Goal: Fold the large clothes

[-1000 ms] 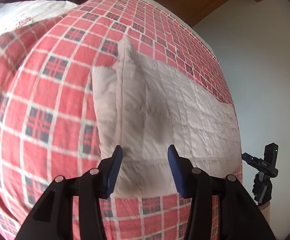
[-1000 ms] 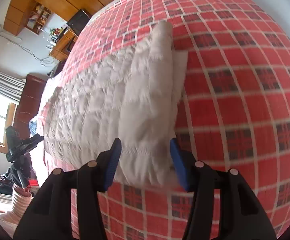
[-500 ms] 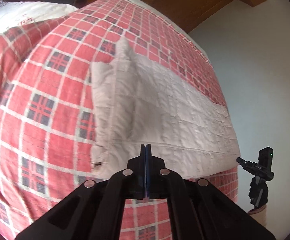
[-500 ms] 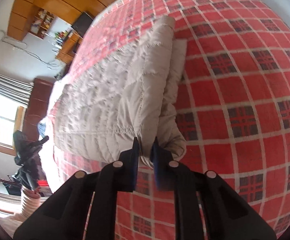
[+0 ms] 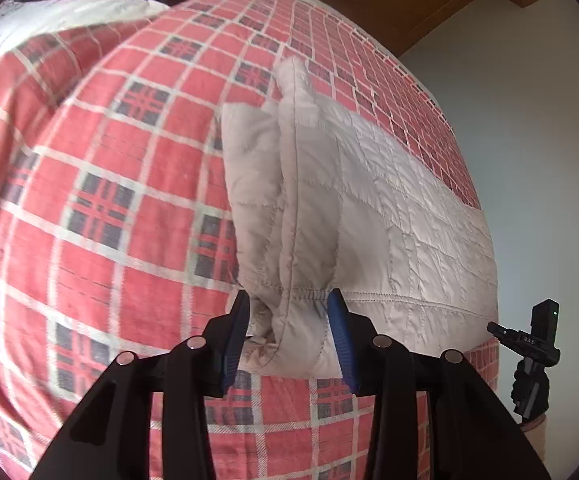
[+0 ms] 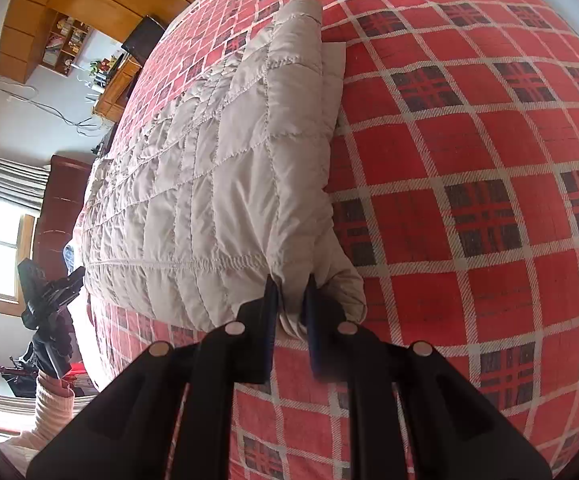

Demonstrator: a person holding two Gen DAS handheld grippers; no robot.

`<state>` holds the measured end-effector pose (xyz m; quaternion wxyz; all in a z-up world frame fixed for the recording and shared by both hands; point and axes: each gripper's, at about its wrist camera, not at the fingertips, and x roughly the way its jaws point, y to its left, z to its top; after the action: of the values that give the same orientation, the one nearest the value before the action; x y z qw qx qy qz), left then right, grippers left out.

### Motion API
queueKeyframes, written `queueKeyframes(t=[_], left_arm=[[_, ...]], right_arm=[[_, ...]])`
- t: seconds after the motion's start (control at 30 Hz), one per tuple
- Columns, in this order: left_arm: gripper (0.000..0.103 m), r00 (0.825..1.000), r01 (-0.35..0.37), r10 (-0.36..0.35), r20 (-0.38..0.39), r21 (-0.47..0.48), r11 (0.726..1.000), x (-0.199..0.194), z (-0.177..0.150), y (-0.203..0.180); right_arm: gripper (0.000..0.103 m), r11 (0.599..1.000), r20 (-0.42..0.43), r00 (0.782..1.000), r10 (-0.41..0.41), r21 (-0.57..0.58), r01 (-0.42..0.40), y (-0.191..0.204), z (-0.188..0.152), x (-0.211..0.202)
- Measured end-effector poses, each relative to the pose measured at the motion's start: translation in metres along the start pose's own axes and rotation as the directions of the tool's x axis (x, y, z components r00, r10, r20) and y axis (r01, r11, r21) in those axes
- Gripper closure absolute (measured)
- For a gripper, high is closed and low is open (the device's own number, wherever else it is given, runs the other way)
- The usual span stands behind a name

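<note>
One beige quilted jacket (image 5: pixel 369 208) lies folded into a long strip on the bed (image 5: pixel 89 200), near the bed's front edge, with broad bare plaid cover on either side. Left claw (image 5: pixel 289 336) stands apart around the bunched hem corner. Right claw (image 6: pixel 291 312) is clamped on the opposite hem corner.

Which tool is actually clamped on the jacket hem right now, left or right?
The right tool: its jaws are pinched tight on the beige quilted jacket's hem corner. The left tool only straddles its bunched corner, jaws apart.
</note>
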<state>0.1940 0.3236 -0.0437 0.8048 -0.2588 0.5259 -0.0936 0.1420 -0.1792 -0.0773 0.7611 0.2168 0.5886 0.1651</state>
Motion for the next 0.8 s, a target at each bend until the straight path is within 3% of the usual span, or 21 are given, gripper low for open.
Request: queueKeyframes(t=[0.03, 0.13, 0.27, 0.43, 0.57, 0.7, 0.8], left_arm=[[0.078, 1.0, 0.012, -0.012, -0.001, -0.006, 1.0, 0.001, -0.002, 0.0], [0.096, 0.998, 0.053, -0.052, 0.025, -0.025, 0.998, -0.005, -0.004, -0.001], [0.099, 0.984, 0.167, -0.16, 0.076, -0.088, 0.982, -0.03, -0.009, 0.006], [0.099, 0.995, 0.104, -0.105, 0.001, -0.104, 0.989, -0.006, -0.024, 0.027], [0.099, 0.994, 0.101, -0.104, -0.019, -0.115, 0.988, 0.006, -0.024, 0.029], [0.091, 0.996, 0.085, -0.087, -0.028, -0.081, 0.993, -0.009, -0.015, 0.017], [0.049, 0.998, 0.057, -0.057, 0.002, -0.056, 0.997, -0.022, 0.001, 0.014]], right_arm=[[0.091, 1.0, -0.001, 1.0, 0.001, 0.003, -0.001, 0.0, 0.0, 0.001], [0.091, 1.0, 0.002, 1.0, 0.002, 0.001, -0.002, 0.002, 0.001, 0.0], [0.091, 1.0, 0.016, 1.0, 0.022, -0.006, -0.022, 0.007, 0.0, -0.009], [0.091, 1.0, -0.023, 1.0, -0.011, -0.004, 0.011, 0.005, -0.001, 0.003], [0.09, 1.0, -0.049, 0.999, -0.014, 0.015, 0.014, 0.0, -0.001, 0.013], [0.083, 1.0, -0.047, 0.999, -0.026, -0.014, 0.025, 0.007, 0.001, 0.005], [0.055, 1.0, -0.001, 1.0, -0.017, -0.024, 0.017, 0.016, 0.012, -0.01]])
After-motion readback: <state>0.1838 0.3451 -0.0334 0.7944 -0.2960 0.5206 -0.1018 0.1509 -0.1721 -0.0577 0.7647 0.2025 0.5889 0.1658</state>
